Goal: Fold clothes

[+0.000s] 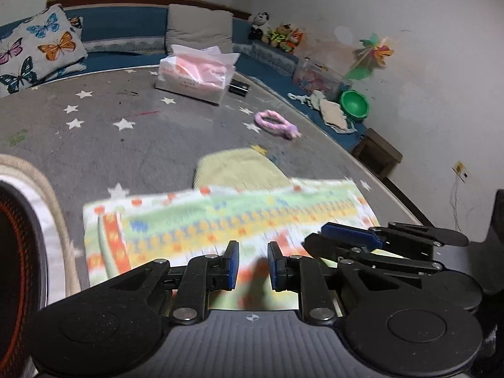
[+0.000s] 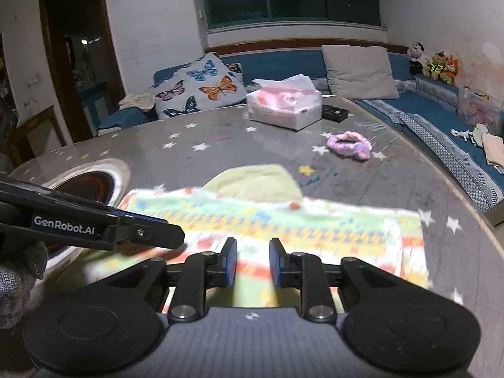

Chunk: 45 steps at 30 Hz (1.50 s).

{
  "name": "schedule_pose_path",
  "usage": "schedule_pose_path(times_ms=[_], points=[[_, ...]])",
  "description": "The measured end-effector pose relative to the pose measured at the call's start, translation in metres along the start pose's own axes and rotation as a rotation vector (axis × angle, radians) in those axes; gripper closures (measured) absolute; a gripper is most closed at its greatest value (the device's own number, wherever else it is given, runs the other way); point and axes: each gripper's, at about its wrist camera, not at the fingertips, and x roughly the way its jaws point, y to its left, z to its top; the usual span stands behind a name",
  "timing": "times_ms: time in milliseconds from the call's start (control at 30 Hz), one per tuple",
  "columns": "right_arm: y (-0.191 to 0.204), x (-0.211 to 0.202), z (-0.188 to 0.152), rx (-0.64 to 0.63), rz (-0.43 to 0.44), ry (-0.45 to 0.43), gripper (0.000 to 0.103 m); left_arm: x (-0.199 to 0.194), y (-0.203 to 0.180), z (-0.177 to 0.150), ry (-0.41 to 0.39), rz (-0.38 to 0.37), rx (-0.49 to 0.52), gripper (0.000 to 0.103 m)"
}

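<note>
A small multi-coloured patterned garment (image 1: 220, 220) (image 2: 283, 220) lies flat on the grey star-printed table (image 1: 126, 145) (image 2: 220, 154), blurred by motion. A plain pale green part (image 1: 239, 170) (image 2: 255, 179) sticks out from under its far edge. My left gripper (image 1: 252, 267) hovers over the garment's near edge, open a little, with nothing between its fingers. My right gripper (image 2: 252, 266) hovers just beside it, also slightly open and empty. Each gripper shows in the other's view: the right one (image 1: 318, 237) at the right, the left one (image 2: 176, 236) at the left.
A tissue pack (image 1: 195, 75) (image 2: 283, 104), a small black object (image 2: 334, 113) and a pink hair band (image 1: 275, 123) (image 2: 349, 145) lie farther back. A round burner (image 2: 94, 182) is set in the table at the left. Blue sofa, cushions and toys ring the table.
</note>
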Motion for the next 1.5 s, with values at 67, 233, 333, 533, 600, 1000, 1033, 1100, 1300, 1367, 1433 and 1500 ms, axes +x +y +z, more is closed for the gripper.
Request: schedule_pose_path(times_ms=[67, 233, 333, 533, 600, 1000, 1033, 1100, 1300, 1367, 1433, 1500], points=[[0.006, -0.009, -0.009, -0.009, -0.002, -0.004, 0.076, -0.009, -0.004, -0.011, -0.007, 0.0, 0.018, 0.081], [0.019, -0.029, -0.032, -0.027, -0.033, -0.019, 0.074, -0.026, -0.005, -0.04, -0.016, 0.002, 0.023, 0.081], [0.025, -0.04, -0.046, -0.024, -0.05, -0.022, 0.073, -0.032, -0.003, -0.048, -0.026, 0.001, 0.009, 0.081], [0.025, -0.055, -0.057, 0.034, -0.072, -0.033, 0.064, -0.048, -0.002, -0.059, -0.041, 0.006, -0.011, 0.073], [0.027, -0.057, -0.059, 0.05, -0.076, -0.036, 0.06, -0.054, -0.002, -0.062, -0.048, 0.017, -0.023, 0.053], [0.05, -0.068, -0.075, 0.08, -0.096, -0.048, 0.012, -0.086, -0.006, -0.094, -0.079, 0.116, 0.006, 0.008], [0.051, -0.069, -0.075, 0.084, -0.094, -0.049, 0.01, -0.088, -0.005, -0.097, -0.081, 0.119, 0.004, 0.006], [0.054, -0.072, -0.076, 0.086, -0.097, -0.051, 0.002, -0.093, -0.004, -0.102, -0.086, 0.128, 0.0, 0.001], [0.063, -0.077, -0.08, 0.074, -0.143, -0.052, 0.0, -0.106, 0.002, -0.113, -0.1, 0.143, -0.018, 0.0], [0.065, -0.077, -0.082, 0.087, -0.145, -0.048, 0.0, -0.108, 0.004, -0.115, -0.102, 0.15, -0.029, 0.0], [0.067, -0.078, -0.084, 0.095, -0.151, -0.045, 0.0, -0.111, 0.006, -0.117, -0.101, 0.157, -0.039, 0.0], [0.069, -0.079, -0.085, 0.098, -0.16, -0.044, 0.0, -0.113, 0.007, -0.118, -0.101, 0.162, -0.049, 0.0]])
